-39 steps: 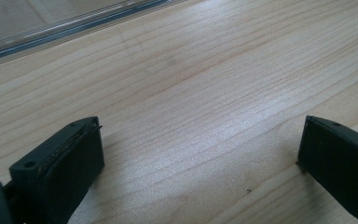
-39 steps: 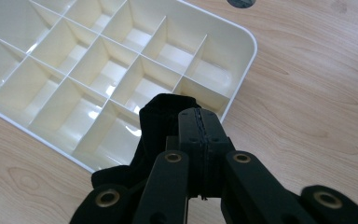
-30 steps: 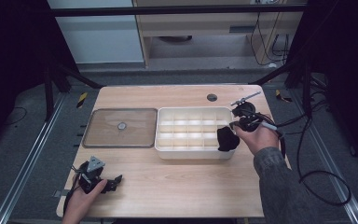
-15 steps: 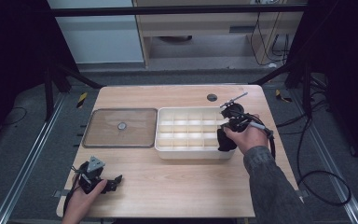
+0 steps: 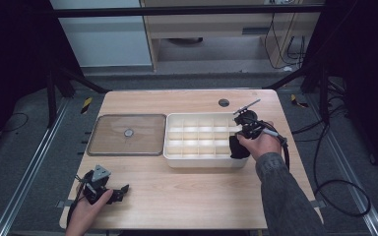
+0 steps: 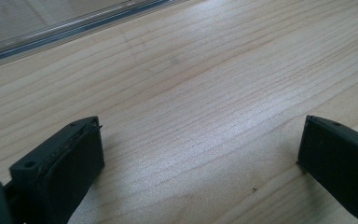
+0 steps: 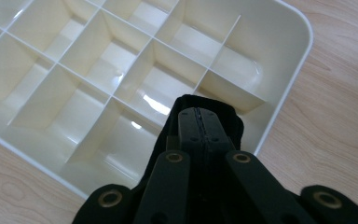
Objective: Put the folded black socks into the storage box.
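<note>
My right gripper [image 7: 199,122] with jaws clenched on a black cloth [image 5: 237,147] over the white divided tray [image 5: 197,160], my left gripper [image 6: 200,149] released, resting on the bench [image 5: 187,196]

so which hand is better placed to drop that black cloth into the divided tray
Right. The right gripper is shut on the black cloth and hangs over the white tray at its corner compartments. The left gripper rests open on the table, away from the tray.
</note>
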Motion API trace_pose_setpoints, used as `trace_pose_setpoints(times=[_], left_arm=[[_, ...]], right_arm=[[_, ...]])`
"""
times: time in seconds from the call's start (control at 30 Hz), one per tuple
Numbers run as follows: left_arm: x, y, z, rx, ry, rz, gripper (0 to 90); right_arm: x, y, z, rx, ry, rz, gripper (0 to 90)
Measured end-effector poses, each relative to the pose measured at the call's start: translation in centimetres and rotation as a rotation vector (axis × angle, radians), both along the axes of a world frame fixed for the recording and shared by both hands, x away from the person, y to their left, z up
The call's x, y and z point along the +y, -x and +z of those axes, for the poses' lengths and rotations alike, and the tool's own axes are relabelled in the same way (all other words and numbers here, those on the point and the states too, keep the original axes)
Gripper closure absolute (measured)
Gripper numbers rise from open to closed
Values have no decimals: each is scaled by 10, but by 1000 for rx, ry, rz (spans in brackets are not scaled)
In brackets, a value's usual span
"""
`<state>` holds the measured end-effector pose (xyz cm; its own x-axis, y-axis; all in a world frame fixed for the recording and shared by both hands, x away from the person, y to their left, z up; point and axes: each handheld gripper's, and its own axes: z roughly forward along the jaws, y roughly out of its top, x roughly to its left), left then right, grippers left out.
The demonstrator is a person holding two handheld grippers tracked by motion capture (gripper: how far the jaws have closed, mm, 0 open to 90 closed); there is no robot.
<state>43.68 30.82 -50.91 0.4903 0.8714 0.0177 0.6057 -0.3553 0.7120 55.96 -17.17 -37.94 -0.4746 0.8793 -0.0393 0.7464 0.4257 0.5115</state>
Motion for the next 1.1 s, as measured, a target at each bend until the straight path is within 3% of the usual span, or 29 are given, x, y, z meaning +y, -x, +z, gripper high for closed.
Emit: trace_pose_setpoints(times=[0.33,0.8,1.1], left_arm=[[0,0,0,-1,-7,-3,0],[0,1,1,1,-11,-5,0],[0,1,0,1,-12,-4,0]], right_arm=[[-11,-4,-11,20,3,-33,900],[-7,-2,-26,33,14,-8,900],[-9,7,-33,28,-9,6,900]])
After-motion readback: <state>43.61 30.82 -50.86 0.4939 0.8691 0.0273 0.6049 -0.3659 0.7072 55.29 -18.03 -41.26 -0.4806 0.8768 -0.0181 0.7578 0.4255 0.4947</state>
